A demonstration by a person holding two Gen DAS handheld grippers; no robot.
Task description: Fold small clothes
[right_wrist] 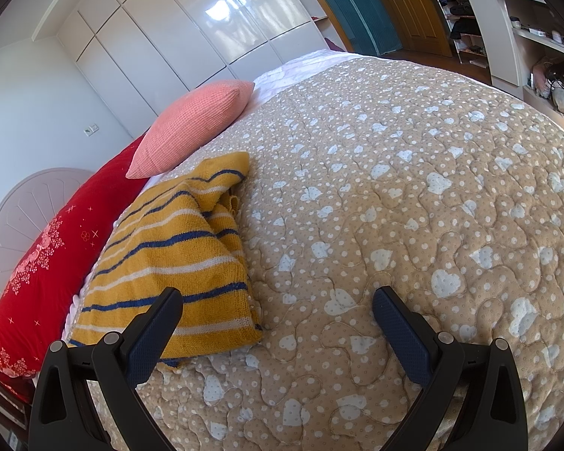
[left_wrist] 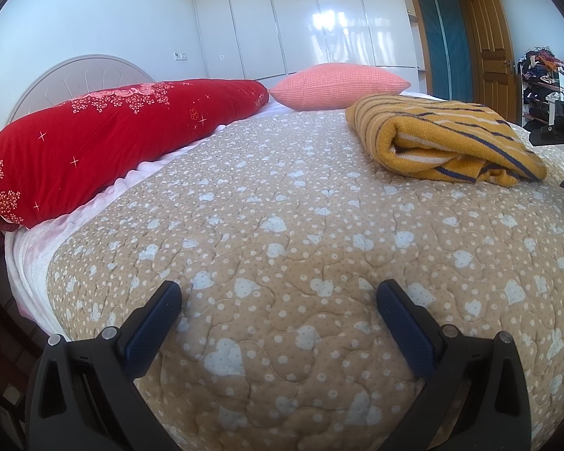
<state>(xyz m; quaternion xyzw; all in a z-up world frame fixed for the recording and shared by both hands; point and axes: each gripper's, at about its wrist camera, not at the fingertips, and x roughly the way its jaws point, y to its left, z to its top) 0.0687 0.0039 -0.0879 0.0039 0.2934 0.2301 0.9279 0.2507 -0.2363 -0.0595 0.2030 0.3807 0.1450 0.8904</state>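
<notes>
A mustard-yellow knit sweater (left_wrist: 443,137) with navy and white stripes lies folded on the beige quilt (left_wrist: 282,225), far right in the left wrist view. My left gripper (left_wrist: 278,293) is open and empty, low over bare quilt, well short of the sweater. In the right wrist view the sweater (right_wrist: 176,255) lies at lower left on the quilt (right_wrist: 413,188). My right gripper (right_wrist: 276,298) is open and empty, its left finger (right_wrist: 158,323) over the sweater's near edge, its right finger over quilt. Part of the right gripper's body (left_wrist: 560,120) shows at the right edge beyond the sweater.
A long red floral pillow (left_wrist: 105,143) and a pink cushion (left_wrist: 338,84) lie along the headboard side. White wardrobes (left_wrist: 300,18) and a wooden door (left_wrist: 492,45) stand beyond the bed. Shelves with clutter (right_wrist: 545,56) stand past the far bed edge.
</notes>
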